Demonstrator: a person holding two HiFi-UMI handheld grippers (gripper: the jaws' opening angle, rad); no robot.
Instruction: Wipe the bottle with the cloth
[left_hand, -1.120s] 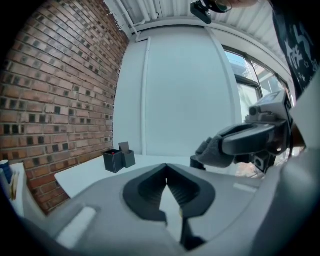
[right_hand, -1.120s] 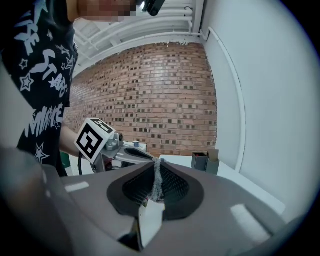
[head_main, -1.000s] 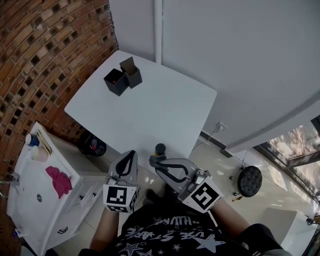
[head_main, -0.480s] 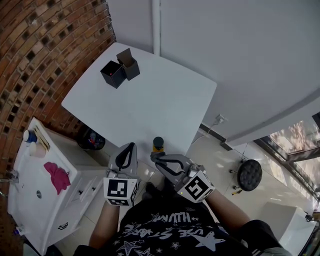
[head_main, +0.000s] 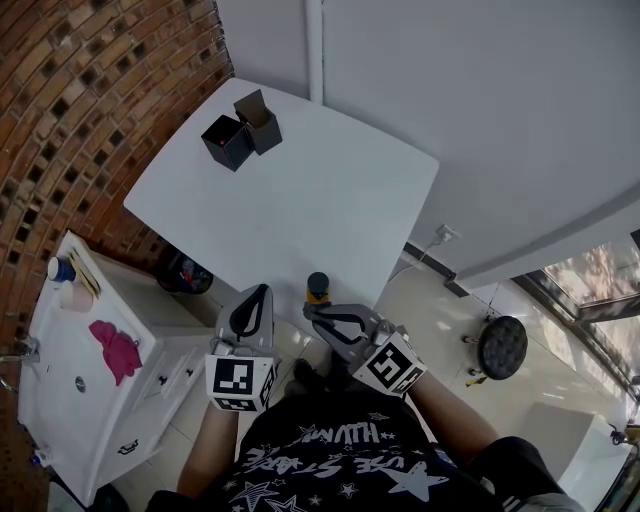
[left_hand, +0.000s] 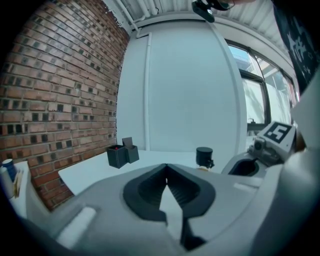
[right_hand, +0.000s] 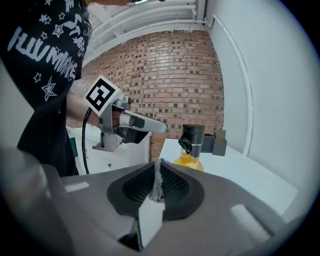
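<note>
Right hand-held gripper's (right_hand: 156, 167) cloth (right_hand: 157, 186) near bottle (right_hand: 190, 149)

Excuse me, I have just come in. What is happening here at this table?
A person stands at the near edge of a white table with a gripper in each hand. The right gripper is closed on a thin strip of grey cloth; the left gripper is closed and empty. Both hover just short of a black-capped bottle with yellow liquid. Wiping has not started yet.

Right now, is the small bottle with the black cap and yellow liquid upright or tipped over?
Upright. The black-capped yellow bottle stands on the white table, cap uppermost.
</note>
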